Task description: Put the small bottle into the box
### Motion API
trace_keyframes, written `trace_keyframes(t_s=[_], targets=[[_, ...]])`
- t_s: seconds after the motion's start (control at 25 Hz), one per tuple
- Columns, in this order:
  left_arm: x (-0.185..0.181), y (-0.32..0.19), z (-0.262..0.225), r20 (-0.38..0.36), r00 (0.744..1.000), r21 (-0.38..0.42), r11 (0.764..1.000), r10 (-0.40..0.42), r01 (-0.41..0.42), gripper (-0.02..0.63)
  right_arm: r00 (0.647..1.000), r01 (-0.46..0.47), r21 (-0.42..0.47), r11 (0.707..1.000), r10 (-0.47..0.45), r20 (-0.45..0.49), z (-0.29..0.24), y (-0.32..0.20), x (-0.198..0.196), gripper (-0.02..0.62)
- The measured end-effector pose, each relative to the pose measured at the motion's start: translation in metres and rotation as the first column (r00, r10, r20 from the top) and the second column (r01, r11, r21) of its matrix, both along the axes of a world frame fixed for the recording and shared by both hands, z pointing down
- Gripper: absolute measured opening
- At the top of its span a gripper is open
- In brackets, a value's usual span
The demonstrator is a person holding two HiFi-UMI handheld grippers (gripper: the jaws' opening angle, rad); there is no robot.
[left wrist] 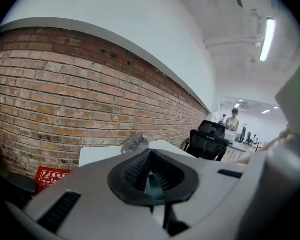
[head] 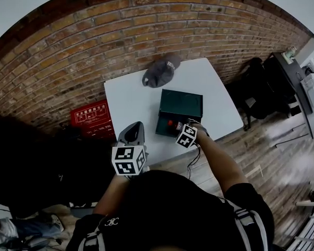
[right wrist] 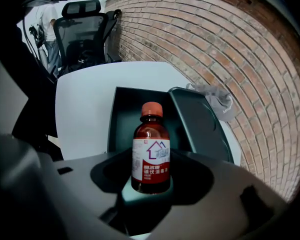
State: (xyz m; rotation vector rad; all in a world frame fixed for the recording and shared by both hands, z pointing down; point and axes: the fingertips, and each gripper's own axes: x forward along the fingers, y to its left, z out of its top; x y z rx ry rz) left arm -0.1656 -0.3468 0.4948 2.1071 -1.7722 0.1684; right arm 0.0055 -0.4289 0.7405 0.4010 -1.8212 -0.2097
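Note:
A small brown bottle (right wrist: 151,156) with an orange-red cap and a white and red label stands upright between the jaws of my right gripper (right wrist: 151,180), which is shut on it. In the head view the bottle (head: 172,124) is at the near edge of the dark green box (head: 184,104) on the white table (head: 131,95). The box (right wrist: 116,121) lies open just beyond the bottle, its lid (right wrist: 197,126) raised on the right. My left gripper (head: 135,127) is held over the table's near left edge, away from the box. Its jaws (left wrist: 150,176) are shut with nothing in them.
A grey cap (head: 161,71) lies at the table's far edge behind the box. On the floor left of the table sits a red crate (head: 91,116). A black office chair (head: 256,93) stands right of the table, and a brick wall (head: 94,41) runs behind it.

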Motion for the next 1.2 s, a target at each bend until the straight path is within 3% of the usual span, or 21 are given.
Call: trace_keyframes(t_s=[0.4, 0.64, 0.92, 1.2], targets=[[-0.009, -0.002, 0.001, 0.011, 1.0, 0.0, 1.0, 0.011, -0.011, 0.006, 0.998, -0.04, -0.034, 0.999, 0.039, -0.049, 0.022, -0.014, -0.001, 0.227], [-0.019, 0.002, 0.002, 0.014, 1.0, -0.005, 1.0, 0.009, -0.009, 0.006, 0.991, -0.118, -0.136, 0.984, 0.108, -0.077, 0.032, -0.012, 0.004, 0.227], [-0.037, 0.004, 0.004, 0.009, 1.0, -0.008, 1.0, -0.009, 0.009, 0.006, 0.982, -0.187, -0.225, 0.956, 0.188, -0.019, 0.035, -0.012, 0.005, 0.227], [-0.034, 0.003, 0.0, -0.007, 1.0, 0.006, 1.0, 0.002, -0.002, 0.006, 0.958, -0.212, -0.263, 0.941, 0.254, 0.136, 0.011, -0.007, -0.017, 0.232]])
